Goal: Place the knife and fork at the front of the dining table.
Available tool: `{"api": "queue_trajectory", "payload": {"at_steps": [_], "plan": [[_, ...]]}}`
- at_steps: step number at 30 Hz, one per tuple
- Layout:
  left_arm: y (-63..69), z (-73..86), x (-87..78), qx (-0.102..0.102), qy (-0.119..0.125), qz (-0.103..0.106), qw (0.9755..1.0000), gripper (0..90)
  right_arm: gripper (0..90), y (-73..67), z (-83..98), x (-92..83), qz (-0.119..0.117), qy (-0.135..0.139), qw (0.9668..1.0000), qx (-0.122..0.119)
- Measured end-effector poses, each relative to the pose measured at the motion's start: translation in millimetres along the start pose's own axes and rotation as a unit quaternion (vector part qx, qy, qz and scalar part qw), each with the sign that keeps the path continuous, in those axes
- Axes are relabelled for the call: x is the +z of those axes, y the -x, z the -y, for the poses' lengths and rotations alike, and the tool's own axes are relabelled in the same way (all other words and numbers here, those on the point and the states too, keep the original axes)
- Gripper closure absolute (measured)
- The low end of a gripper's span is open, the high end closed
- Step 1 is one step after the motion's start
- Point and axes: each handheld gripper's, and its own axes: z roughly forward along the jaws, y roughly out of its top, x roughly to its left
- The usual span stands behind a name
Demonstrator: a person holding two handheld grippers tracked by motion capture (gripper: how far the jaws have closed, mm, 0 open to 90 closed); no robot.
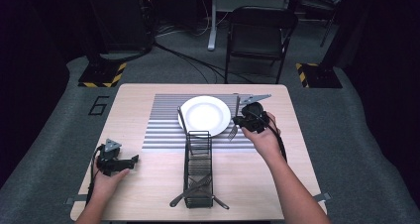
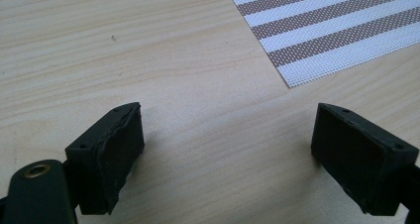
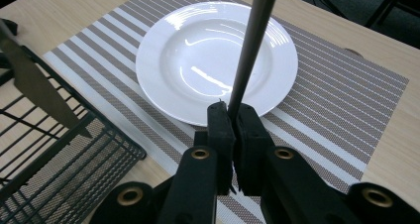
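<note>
A "6" [image 1: 98,105] marks the floor — right gripper [image 3: 233,116] clamps a fork [image 1: 235,121].

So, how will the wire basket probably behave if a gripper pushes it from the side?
The wire basket looks tall and narrow, so a high push may tip it. It seems light, open wire, so a low push would likely slide it on the smooth wooden table. The utensils inside could rattle or shift.
</note>
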Motion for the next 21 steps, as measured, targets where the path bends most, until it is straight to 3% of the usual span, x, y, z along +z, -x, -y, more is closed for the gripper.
{"api": "queue_trajectory", "payload": {"at_steps": [17,21], "plan": [[0.0,0.0,0.0,0.000,0.000,0.000,1.0000,12.7,87.5,13.6,11.9,33.0,0.023,-0.036,0.9988,0.025],[0.0,0.1,0.2,0.000,0.001,0.000,1.0000,12.7,87.4,17.4,15.0,42.1,0.028,-0.046,0.9975,0.045]]}}
